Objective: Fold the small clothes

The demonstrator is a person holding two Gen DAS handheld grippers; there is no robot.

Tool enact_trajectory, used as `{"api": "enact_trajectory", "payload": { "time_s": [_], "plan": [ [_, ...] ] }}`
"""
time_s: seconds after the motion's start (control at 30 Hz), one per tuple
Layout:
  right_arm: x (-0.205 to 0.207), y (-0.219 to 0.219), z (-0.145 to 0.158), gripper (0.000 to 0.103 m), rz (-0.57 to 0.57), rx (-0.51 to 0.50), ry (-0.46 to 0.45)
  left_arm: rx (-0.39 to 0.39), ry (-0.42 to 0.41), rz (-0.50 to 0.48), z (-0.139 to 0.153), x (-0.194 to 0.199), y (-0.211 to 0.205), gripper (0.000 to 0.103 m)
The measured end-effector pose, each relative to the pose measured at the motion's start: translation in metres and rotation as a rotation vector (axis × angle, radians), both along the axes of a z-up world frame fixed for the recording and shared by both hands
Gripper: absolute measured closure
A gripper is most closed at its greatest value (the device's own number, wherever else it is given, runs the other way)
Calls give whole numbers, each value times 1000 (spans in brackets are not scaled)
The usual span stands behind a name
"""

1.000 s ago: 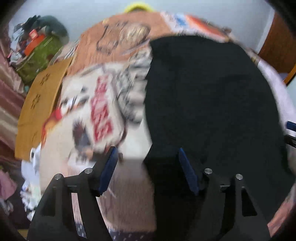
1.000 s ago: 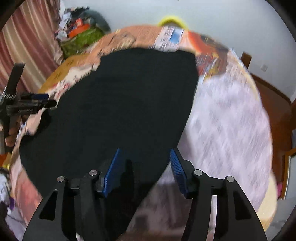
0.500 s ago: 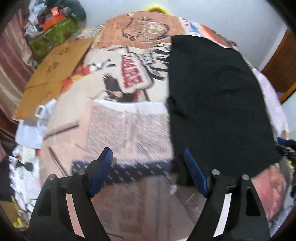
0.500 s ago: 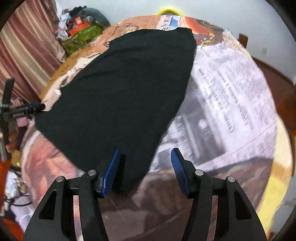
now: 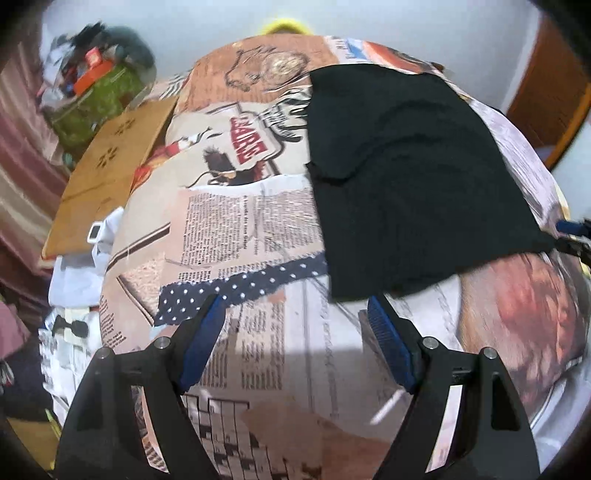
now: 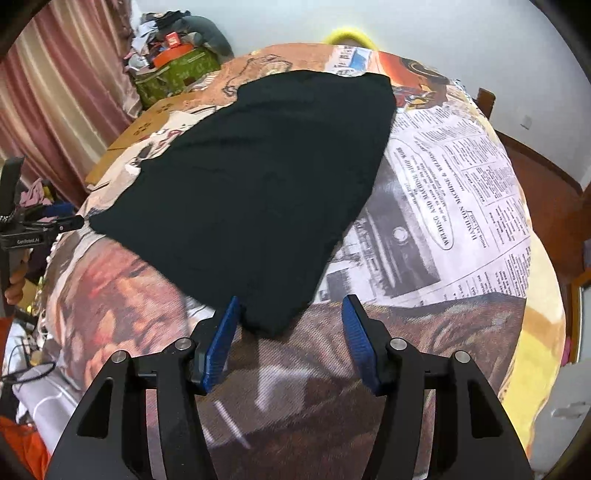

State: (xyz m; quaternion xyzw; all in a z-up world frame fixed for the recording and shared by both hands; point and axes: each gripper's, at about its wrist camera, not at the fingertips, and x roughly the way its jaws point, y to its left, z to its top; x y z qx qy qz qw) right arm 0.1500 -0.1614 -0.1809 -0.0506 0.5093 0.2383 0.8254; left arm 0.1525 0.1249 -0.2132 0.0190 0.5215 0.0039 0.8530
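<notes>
A black garment lies flat on the newspaper-print cloth of the table; it also shows in the right wrist view. My left gripper is open and empty, just short of the garment's near left corner. My right gripper is open and empty, with the garment's near right corner just between and beyond its blue pads. The left gripper also appears at the left edge of the right wrist view, and the right one at the right edge of the left wrist view.
A cardboard sheet lies at the table's left side. A green box with clutter stands at the back left by the curtains. A wooden chair is to the right. Something yellow sits behind the table.
Both grippers have drawn back toward the near edge of the table. They were over the garment's near part; now they are at its near corners, and more of the table shows.
</notes>
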Motion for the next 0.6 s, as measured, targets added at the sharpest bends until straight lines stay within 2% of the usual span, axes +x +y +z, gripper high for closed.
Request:
{"api": "enact_trajectory", "payload": {
  "time_s": [0.23,0.5,0.57,0.6],
  "plan": [
    [1,15,-15,45,60,-15,14,16,22,-84,-16,9,-32,23],
    [12,30,-21,45,68,3,1,104,-42,-163,-21,30,-65,22],
    [10,30,-21,45,76,4,-4,100,-52,-169,-22,33,-67,28],
    [10,30,-21,46,78,5,-6,80,-52,-176,-22,33,-68,42]
  ]
}}
